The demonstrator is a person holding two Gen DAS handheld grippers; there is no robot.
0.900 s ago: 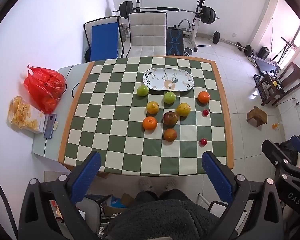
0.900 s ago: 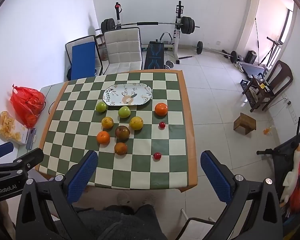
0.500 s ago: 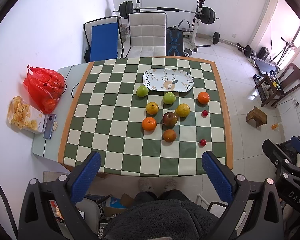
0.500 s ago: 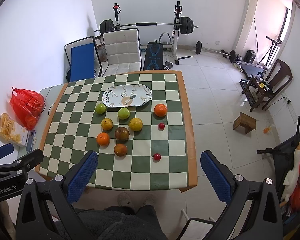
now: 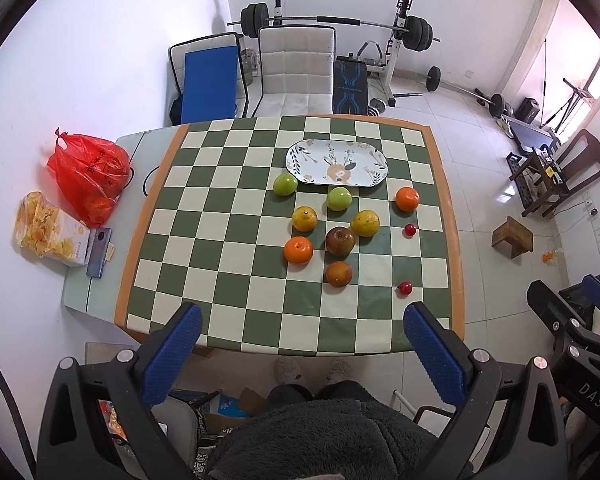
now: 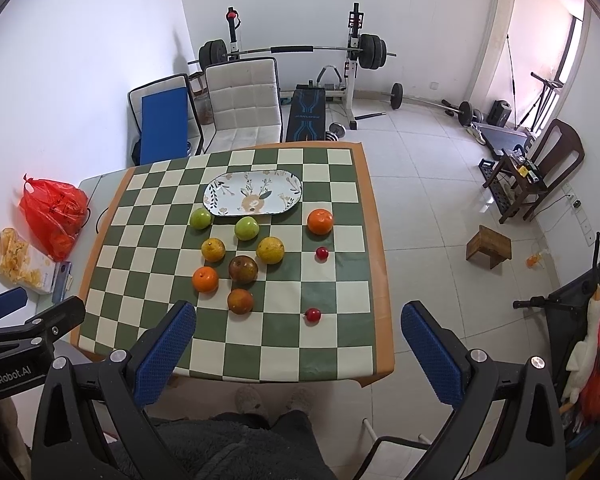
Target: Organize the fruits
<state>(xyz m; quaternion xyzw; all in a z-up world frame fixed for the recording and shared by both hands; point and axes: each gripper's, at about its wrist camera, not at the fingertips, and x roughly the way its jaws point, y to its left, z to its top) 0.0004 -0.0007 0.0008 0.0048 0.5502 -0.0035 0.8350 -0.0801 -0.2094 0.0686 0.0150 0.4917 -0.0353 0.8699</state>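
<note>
Both tongs spread, left tongs (image 5: 300, 344), right tongs (image 6: 300, 344), fruit beside plate (image 5: 372, 180) (bare), red bag (image 5: 88, 168) aside

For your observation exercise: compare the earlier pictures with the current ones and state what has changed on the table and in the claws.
Only the viewpoint shifts a little; no fruit has moved. Both the left claw and the right claw stay open and empty above the near table edge. The plate is still bare, and the apples, oranges and two small red fruits lie as before on the checked table.
</note>
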